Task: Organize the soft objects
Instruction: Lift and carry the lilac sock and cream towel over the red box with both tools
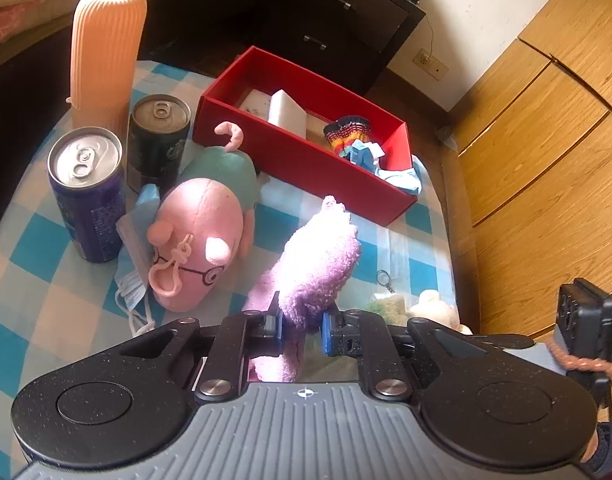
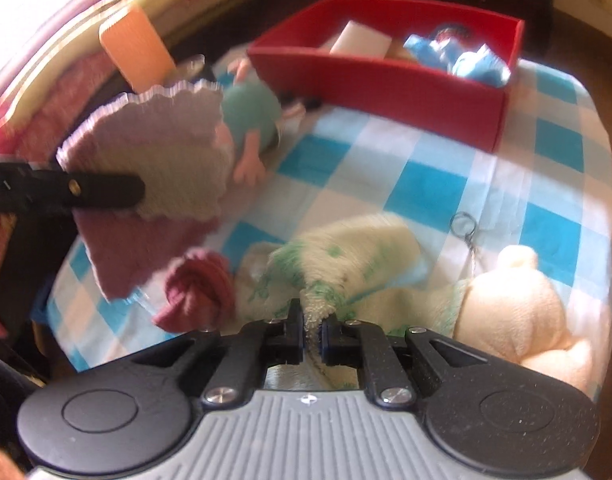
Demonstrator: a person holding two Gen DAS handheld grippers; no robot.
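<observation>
The left gripper (image 1: 302,326) is clamping the purple sock (image 1: 317,264), its length pointing far-right toward the red box (image 1: 306,160); the right gripper (image 2: 313,330) is pinching the near towel (image 2: 345,256).

Left tool (image 1: 302,326) angled downward, clamped on something soft, right tool (image 2: 313,334) likewise pitched down, pinched closed

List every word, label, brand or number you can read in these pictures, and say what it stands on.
None can be read.
Blue can: small print down its side, too small to read.
Dark can: pale emblem and lettering, blurred.
Face mask: printed patch, too small.
</observation>
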